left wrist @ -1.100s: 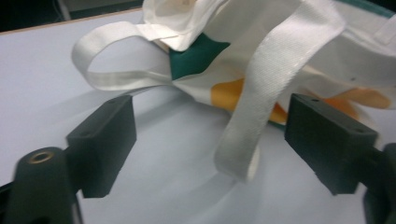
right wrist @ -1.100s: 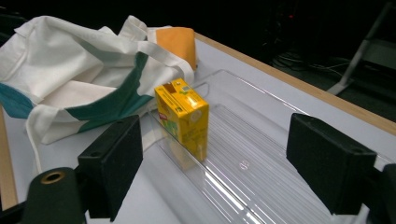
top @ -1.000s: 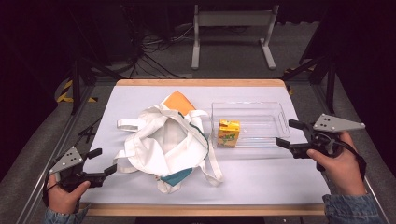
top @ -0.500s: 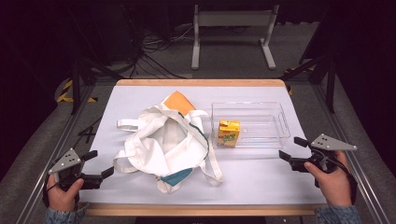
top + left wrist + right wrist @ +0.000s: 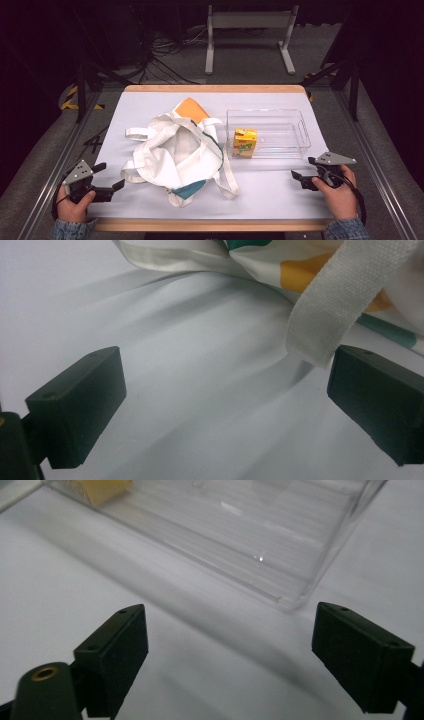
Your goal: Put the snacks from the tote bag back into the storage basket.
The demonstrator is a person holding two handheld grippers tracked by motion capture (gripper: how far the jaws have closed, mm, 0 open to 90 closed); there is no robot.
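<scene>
At the near edge of the desk (image 5: 150, 107) both tongs sit wide apart and hold nothing, the left tongs (image 5: 107, 185) just short of the tote bag (image 5: 175, 150) and the right tongs (image 5: 305, 172) near the clear plastic bin (image 5: 295, 150). Farther in, one yellow juice carton (image 5: 244, 142) already stands inside that bin. The bag lies crumpled with an orange item (image 5: 191, 109) poking out beyond it, so unpacking looks begun, not finished.

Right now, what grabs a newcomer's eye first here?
The crumpled white tote bag lying mid-table, with an orange item poking out at its far edge. Right of it, a yellow juice carton stands inside a clear plastic bin. An open hand-held gripper waits at each near corner, left and right.
</scene>
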